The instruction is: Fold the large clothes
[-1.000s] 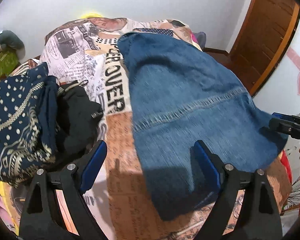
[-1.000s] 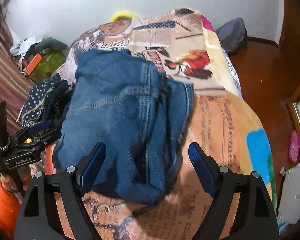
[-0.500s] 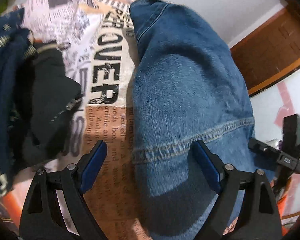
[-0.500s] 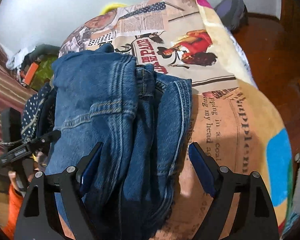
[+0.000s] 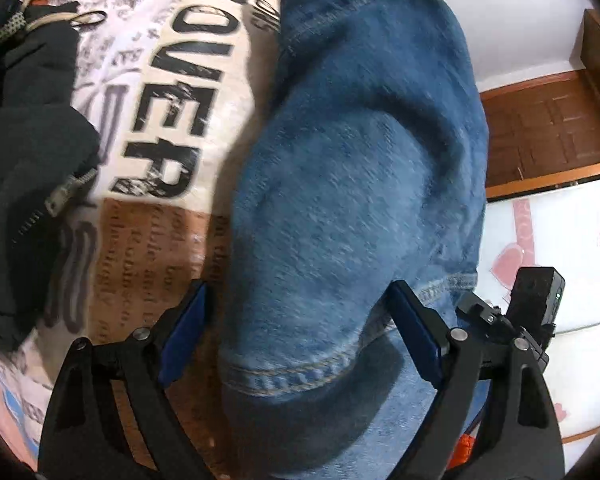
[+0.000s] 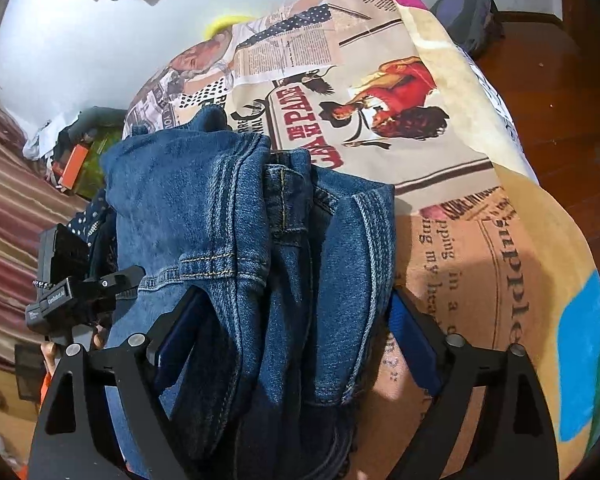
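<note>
1. You have one pair of blue jeans [image 6: 236,240] on one bed [image 6: 480,264].
2. You see one black zippered garment [image 5: 24,168].
3. You hold two claws: left claw [image 5: 300,336], right claw [image 6: 296,340].

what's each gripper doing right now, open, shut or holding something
Left gripper: open, jaws have just been closing, astride a fold of the blue jeans, not clamped yet.
Right gripper: open, jaws astride the bunched jeans, no grip visible.
</note>
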`<state>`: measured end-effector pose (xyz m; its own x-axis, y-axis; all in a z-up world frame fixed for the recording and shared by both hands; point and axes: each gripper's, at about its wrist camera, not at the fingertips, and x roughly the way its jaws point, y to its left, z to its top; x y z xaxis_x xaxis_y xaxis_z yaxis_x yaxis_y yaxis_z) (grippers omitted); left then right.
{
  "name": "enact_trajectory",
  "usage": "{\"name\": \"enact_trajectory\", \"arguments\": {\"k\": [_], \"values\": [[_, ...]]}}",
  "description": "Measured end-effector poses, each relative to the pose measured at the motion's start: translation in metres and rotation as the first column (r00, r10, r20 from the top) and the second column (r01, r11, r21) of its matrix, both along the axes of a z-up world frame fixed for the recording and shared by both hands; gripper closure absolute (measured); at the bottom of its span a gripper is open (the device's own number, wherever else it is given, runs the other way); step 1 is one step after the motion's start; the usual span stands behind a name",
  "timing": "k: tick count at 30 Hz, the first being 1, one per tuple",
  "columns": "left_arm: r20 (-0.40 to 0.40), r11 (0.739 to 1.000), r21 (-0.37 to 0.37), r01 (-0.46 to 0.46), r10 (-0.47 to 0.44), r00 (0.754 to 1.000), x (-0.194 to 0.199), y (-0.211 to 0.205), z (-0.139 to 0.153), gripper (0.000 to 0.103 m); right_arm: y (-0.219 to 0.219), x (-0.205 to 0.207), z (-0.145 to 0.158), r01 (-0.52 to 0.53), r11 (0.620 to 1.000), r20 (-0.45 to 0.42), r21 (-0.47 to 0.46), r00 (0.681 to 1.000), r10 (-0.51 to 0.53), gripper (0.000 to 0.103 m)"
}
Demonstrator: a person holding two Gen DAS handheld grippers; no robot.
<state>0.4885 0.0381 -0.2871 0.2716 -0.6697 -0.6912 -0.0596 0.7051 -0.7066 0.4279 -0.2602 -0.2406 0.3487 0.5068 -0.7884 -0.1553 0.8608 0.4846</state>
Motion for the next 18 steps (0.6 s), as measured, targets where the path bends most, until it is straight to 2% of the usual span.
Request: {"name": "enact_trajectory", "arguments": {"k": [1,5,9,12,18], "values": [[-0.001,1.0,-0.01,0.008,-0.008,1.0,-0.003,-0.006,0.001,0.025,0.0,0.0,0.0,-0.003,1.0,-0.003,0.005,1.0,0.003,0.026],[0.047,0.997,0.076,0.015,-0.019,0.999,-0.012,-0.018,0.011,0.039,0.002,-0.005,-0.001,-0.008,0.999,-0.037,0.035,0.999,0.009,0.06],[0.101,0.989,0.145,0.033,-0.048,0.994,-0.028,-0.035,0.039,0.059,0.007,-0.015,0.01,-0.008,1.0,-0.032,0.01,0.999,0.009,0.076],[0.153,0.979,0.199,0.052,-0.083,0.985,-0.042,-0.044,0.065,0.065,0.018,-0.029,0.03,-0.014,0.999,0.014,-0.033,1.0,0.015,0.079],[0.273,0.965,0.26,0.03,-0.104,0.956,-0.069,-0.025,0.123,0.067,0.045,-0.05,0.075,-0.066,0.995,0.103,-0.073,0.992,0.074,0.083]]}}
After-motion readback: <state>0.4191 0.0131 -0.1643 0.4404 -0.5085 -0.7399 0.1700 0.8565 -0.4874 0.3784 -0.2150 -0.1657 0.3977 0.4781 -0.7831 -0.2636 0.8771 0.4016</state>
